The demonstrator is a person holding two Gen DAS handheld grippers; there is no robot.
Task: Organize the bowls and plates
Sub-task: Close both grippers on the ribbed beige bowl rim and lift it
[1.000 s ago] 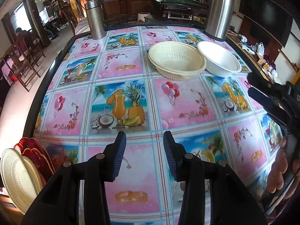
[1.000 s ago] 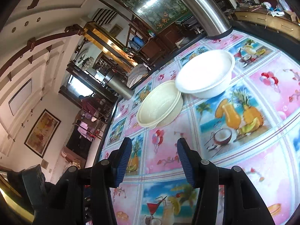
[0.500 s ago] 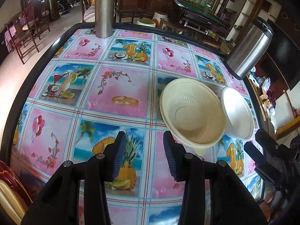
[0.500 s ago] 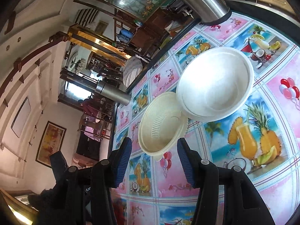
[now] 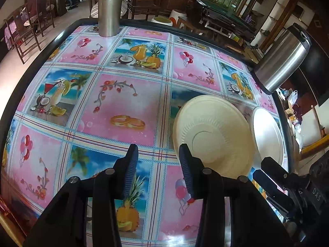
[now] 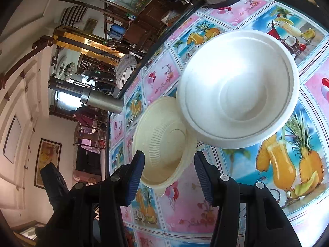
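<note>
Far left of the left wrist view there's just tablecloth (image 5: 123,107), the loud cocktail-and-pineapple print, with a steel flask (image 5: 108,6) standing upright at the top edge. It looks parked at the far rim to keep the middle free for dishes, though that's my guess.

Bottom middle is the left gripper (image 5: 156,165), jaws apart with nothing between them, hovering over the cloth. The inside of its right finger sits right at the left rim of the cream bowl (image 5: 213,135). My read is it's lining up to pinch that rim, since a thin lip is about the only thing two fingers can grab on a bowl like this.

Right of that the white bowl (image 5: 267,135) sits touching or slightly overlapping the cream one. From the right wrist view the white bowl's rim covers the cream bowl's edge at upper right, so they're leaning into each other, not nested. A second, bigger steel flask (image 5: 281,59) stands at the upper right.

The right gripper (image 6: 169,173) is also wide open and empty, jaws either side of the cream bowl's near rim at lower centre of its view. Whether it's touching, I can't tell. Both bowls are upright and nothing's stacked yet, so organizing has barely started.
</note>
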